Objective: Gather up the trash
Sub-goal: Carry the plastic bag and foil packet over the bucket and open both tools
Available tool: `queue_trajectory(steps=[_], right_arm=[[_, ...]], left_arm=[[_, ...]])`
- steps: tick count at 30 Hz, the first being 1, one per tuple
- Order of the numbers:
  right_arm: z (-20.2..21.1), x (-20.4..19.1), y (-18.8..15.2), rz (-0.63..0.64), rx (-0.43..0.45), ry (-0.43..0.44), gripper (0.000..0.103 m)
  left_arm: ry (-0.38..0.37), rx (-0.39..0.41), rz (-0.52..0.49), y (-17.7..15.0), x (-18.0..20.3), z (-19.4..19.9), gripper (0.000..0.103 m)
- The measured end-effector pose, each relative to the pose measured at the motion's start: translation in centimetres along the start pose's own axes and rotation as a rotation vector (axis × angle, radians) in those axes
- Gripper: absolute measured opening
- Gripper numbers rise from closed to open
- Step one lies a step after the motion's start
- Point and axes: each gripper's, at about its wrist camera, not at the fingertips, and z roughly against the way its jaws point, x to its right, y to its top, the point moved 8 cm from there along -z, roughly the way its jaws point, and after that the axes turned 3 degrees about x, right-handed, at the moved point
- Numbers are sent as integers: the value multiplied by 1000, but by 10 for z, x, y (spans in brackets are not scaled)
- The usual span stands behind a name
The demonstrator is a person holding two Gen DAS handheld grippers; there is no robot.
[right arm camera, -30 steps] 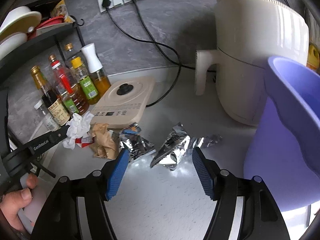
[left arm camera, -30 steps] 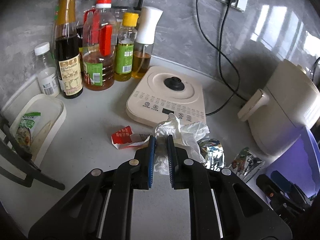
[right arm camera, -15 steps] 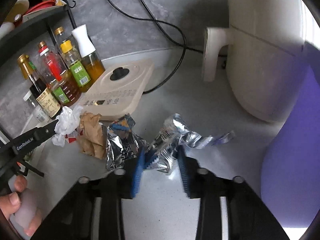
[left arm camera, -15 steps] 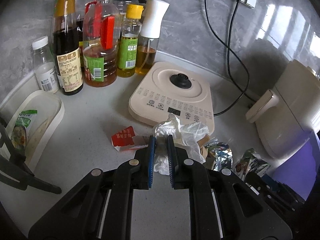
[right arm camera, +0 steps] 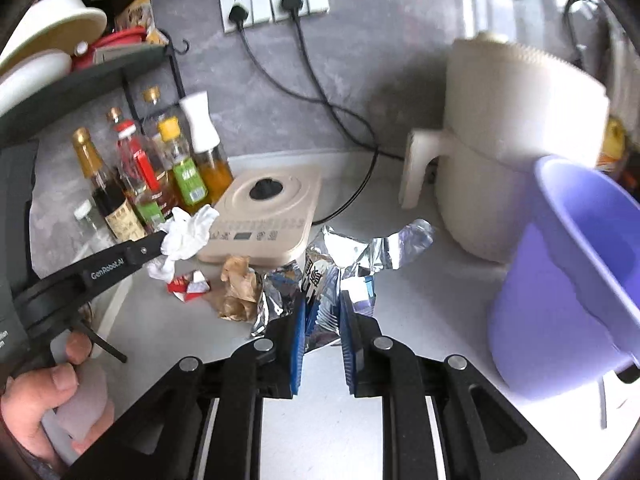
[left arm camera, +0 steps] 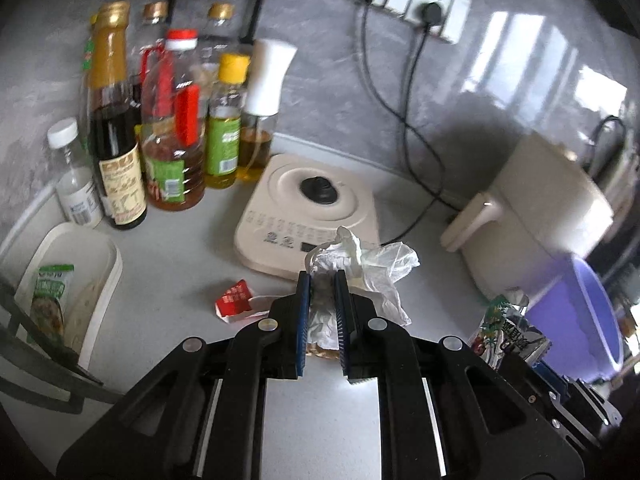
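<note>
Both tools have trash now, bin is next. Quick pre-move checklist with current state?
1. Left tool shut on the white tissue wad: ok.
2. Right tool, jaws closing with the foil snack wrapper between them: ok, though a firm grip cannot be told.
3. Purple bin upright, mouth open, to the right: ok.
4. Wrapper tail clear of the white appliance: cannot tell.
5. Counter cleared: not ok; red packet and brown paper remain.
</note>
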Motion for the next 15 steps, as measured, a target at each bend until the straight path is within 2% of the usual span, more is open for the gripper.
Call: queue_trajectory(steps=[7, 15], right_arm=[[51, -16, 5, -11, 77, -72, 16], [104, -21, 23, 12, 184, -74, 16]], left_arm=[[-101, 16, -46, 1, 13, 33, 13], [-135, 77, -73, 16, 34, 66, 13]])
